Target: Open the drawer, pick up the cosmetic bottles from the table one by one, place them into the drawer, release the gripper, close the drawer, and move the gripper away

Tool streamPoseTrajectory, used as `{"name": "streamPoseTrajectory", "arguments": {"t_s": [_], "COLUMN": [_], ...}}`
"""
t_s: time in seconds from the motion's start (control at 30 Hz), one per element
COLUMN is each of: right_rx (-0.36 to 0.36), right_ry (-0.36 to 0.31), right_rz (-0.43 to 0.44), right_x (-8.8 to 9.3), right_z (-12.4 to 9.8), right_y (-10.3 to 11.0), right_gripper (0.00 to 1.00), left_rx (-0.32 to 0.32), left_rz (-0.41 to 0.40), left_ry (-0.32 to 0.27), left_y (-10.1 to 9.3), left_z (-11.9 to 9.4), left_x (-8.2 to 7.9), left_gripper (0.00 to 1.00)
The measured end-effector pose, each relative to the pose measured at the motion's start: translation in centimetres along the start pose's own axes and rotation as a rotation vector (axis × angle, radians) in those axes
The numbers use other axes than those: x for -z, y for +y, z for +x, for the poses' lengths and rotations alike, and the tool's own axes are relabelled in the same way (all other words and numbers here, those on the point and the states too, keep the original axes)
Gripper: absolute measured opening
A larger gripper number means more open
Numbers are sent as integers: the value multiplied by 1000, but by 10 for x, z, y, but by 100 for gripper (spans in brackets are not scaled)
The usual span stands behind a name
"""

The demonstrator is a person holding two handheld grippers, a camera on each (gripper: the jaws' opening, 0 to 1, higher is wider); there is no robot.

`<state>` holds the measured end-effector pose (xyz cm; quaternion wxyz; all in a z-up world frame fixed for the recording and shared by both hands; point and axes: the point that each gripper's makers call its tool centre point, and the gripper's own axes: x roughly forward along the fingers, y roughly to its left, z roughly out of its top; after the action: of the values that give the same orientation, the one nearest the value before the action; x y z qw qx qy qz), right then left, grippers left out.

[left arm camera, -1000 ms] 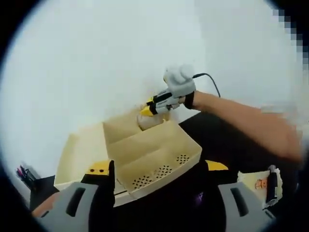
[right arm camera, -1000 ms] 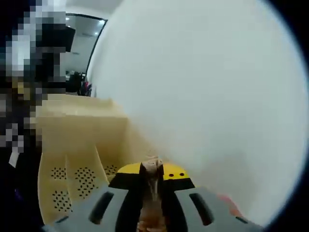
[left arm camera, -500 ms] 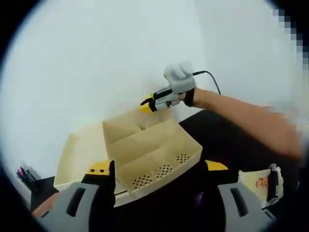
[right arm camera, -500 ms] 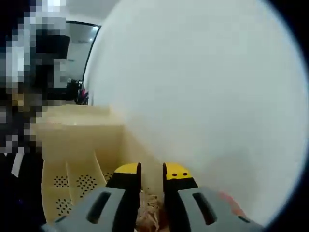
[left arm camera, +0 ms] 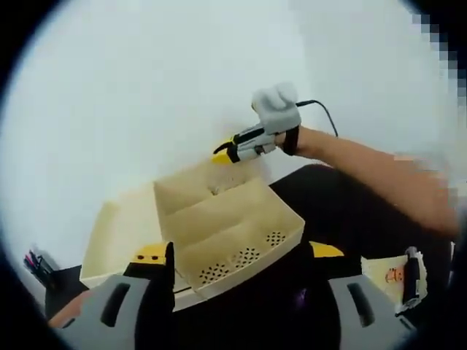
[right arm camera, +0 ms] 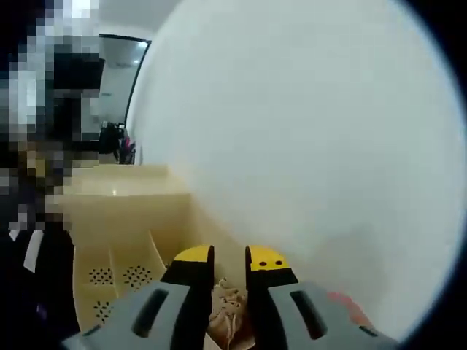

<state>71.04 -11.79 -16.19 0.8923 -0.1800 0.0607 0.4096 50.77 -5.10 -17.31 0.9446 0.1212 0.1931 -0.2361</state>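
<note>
A cream drawer (left arm camera: 219, 240) stands pulled out of its cream cabinet (left arm camera: 117, 233), divided into compartments with perforated fronts. My right gripper (left arm camera: 223, 156), held by a person's hand, hovers just above the drawer's back compartment. In the right gripper view its jaws (right arm camera: 229, 257) are slightly apart and open, and a brownish cosmetic bottle (right arm camera: 225, 310) lies below them in the drawer (right arm camera: 124, 219), free of the fingers. A small part of that bottle (left arm camera: 214, 191) peeks over the back compartment's wall. My left gripper (left arm camera: 237, 254) stays wide open in front of the drawer, holding nothing.
The cabinet sits on a black table (left arm camera: 343, 211) against a white wall (left arm camera: 146, 87). A cream item with an orange print (left arm camera: 394, 277) lies at the lower right. Some pens (left arm camera: 35, 262) stand at the far left. A person's forearm (left arm camera: 365, 175) reaches in from the right.
The right gripper, shut on the bottle a second ago, has opened and let it drop into the drawer's back compartment, then lifted a little. The left gripper has not moved.
</note>
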Motion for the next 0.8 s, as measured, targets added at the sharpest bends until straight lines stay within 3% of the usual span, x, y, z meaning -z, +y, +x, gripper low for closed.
{"name": "streamPoseTrajectory", "arguments": {"t_s": [0.17,0.33,0.57,0.67,0.8], "right_rx": [-4,4,45,46,53], "right_ry": [27,37,25,11,4], "right_rz": [-24,-42,-14,3,7], "right_x": [1,-5,-13,-16,-23], "right_z": [-12,-37,-66,-80,-95], "right_y": [7,15,25,29,35], "right_gripper": [14,15,16,16,17], "left_rx": [22,-6,-54,-39,-84], "left_rz": [-6,-21,-34,-24,-25], "left_ry": [4,-4,-77,-74,-53], "left_y": [2,15,22,19,24], "left_z": [-3,-15,-49,-62,-83], "left_x": [4,7,-6,2,18], "left_gripper": [66,64,62,62,62]}}
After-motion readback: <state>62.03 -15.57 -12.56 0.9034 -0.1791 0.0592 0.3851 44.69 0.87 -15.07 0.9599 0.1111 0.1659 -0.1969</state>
